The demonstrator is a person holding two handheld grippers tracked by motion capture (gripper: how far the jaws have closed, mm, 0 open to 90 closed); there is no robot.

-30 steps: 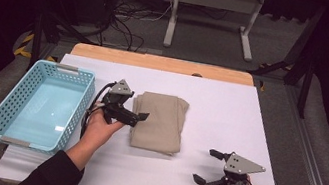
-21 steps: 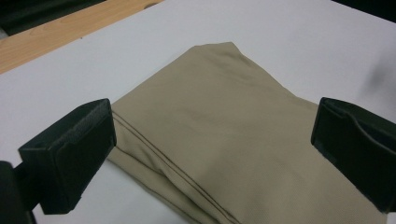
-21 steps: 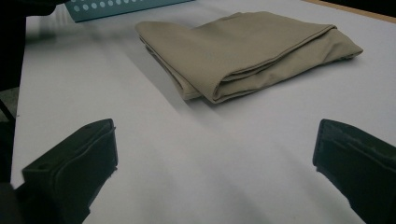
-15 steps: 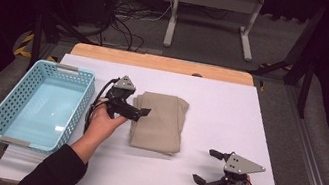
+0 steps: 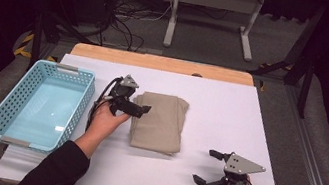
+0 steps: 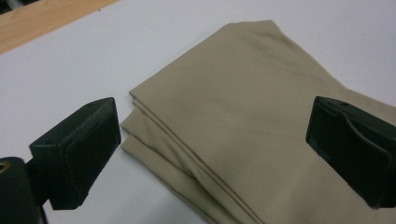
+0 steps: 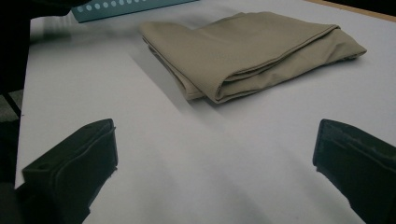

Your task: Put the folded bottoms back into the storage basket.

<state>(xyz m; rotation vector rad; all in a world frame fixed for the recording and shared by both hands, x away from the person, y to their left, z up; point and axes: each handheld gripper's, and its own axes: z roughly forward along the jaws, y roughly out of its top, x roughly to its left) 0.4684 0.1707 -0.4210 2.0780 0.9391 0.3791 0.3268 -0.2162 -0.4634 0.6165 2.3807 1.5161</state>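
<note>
Change: your left gripper has crept a little further in over the near-left edge of the folded tan cloth.
Left fingers: spread wide, empty, straddling the cloth's layered corner.
Right gripper: unmoved; fingers wide apart, empty.
Cloth: flat on the white surface, beside the light-blue plastic basket.
Meaning: probably a pinch comes next.

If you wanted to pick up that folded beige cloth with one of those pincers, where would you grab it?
Probably at the stacked edge of the folded beige cloth nearest the left gripper, coming in low from the cloth's left side. There the layers lie one upon another on the white table, so open jaws could likely slide around the whole stack and pinch all layers together, not just the top sheet.
</note>
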